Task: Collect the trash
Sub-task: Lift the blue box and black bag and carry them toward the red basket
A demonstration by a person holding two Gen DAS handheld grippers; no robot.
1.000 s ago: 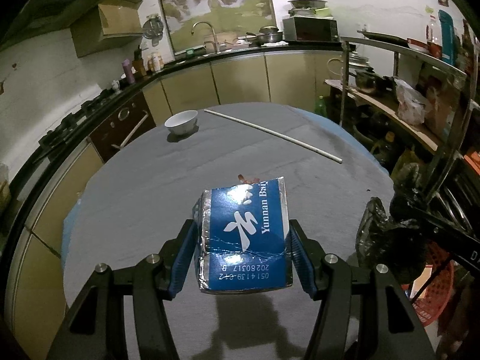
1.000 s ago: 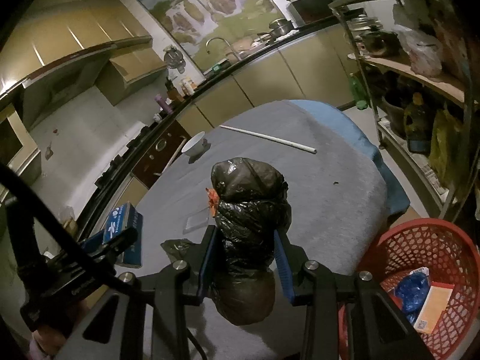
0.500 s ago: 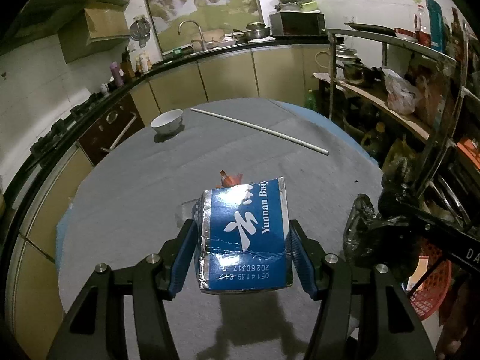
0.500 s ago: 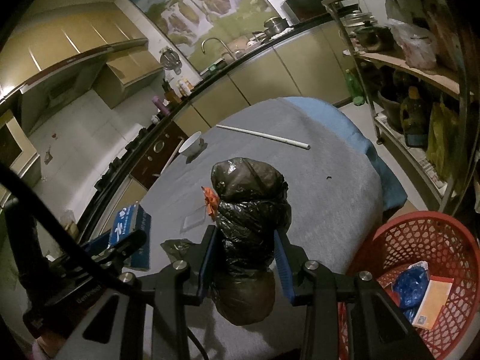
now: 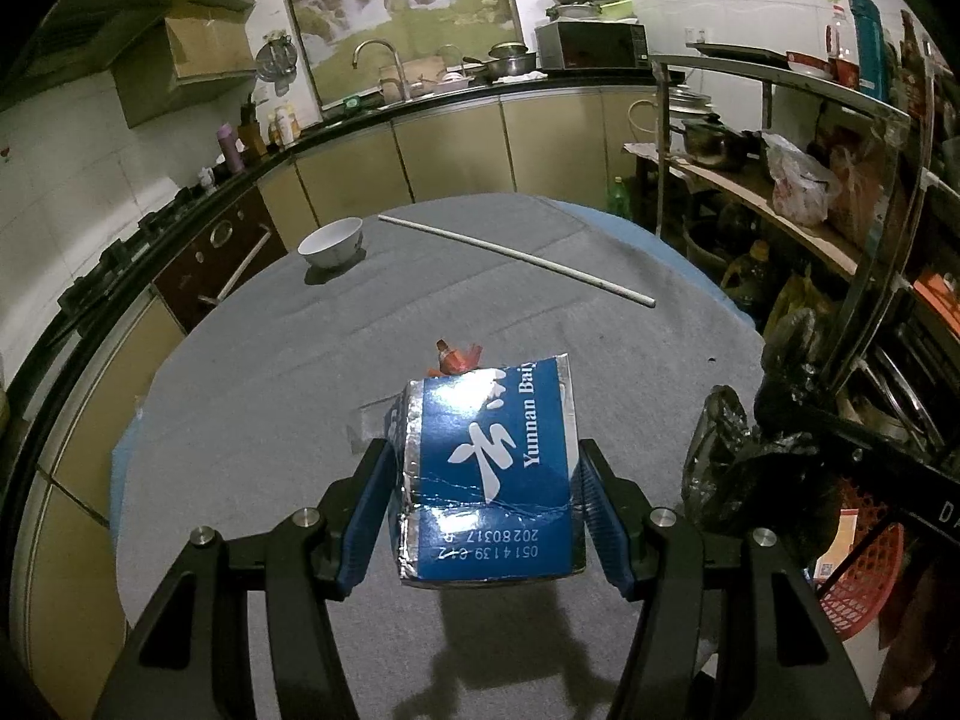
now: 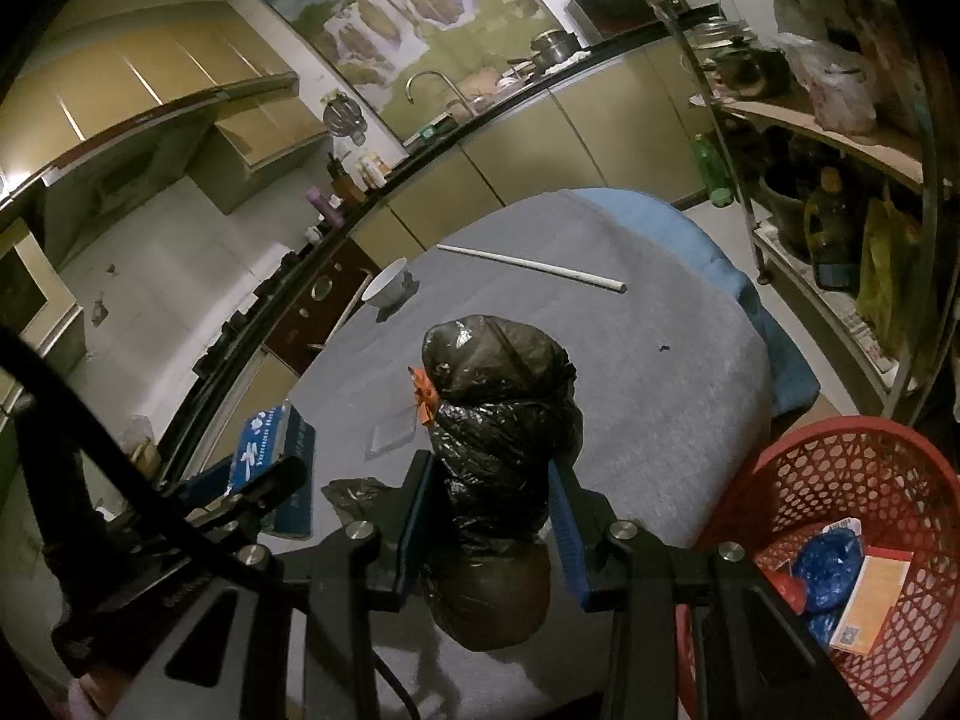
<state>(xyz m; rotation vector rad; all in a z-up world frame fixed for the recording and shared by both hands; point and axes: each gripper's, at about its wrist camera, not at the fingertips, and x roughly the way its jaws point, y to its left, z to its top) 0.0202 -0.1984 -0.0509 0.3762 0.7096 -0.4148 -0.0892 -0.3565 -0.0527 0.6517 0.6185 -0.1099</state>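
Left wrist view has the left gripper (image 5: 483,504) with its blue-padded fingers (image 5: 369,516) pressed against the two sides of a blue carton (image 5: 489,474), crumpled at its silver edges and held clear of the table (image 5: 252,396). Right wrist view shows the right gripper (image 6: 492,516) likewise clamped on a wadded black plastic bag (image 6: 498,450), which bulges above and below the fingers (image 6: 561,519).

Both pieces count as picked up but not yet binned. The red basket (image 6: 852,450) stands on the floor just off the table's near right edge and already holds a blue wrapper (image 6: 831,567) and an orange card (image 6: 870,597), so part of the collecting looks done. Dropping the bag and the carton into it appears to be the step in hand.

Left on the table, as far as can be seen: a small orange scrap (image 5: 454,357) just beyond the carton, a clear flat piece (image 6: 393,429) beside it, and a dark crumpled bit (image 6: 354,492) near the right gripper. A white bowl (image 5: 331,242) and a long white stick (image 5: 516,258) lie at the far side; whether these are trash I cannot tell.

A grey cloth covers the round table, over a blue one. Beyond it a counter with a sink tap (image 5: 375,63) curves round, under a waterfall picture (image 5: 396,6); a metal shelf rack (image 5: 798,120) of pots and bags stands to the right.
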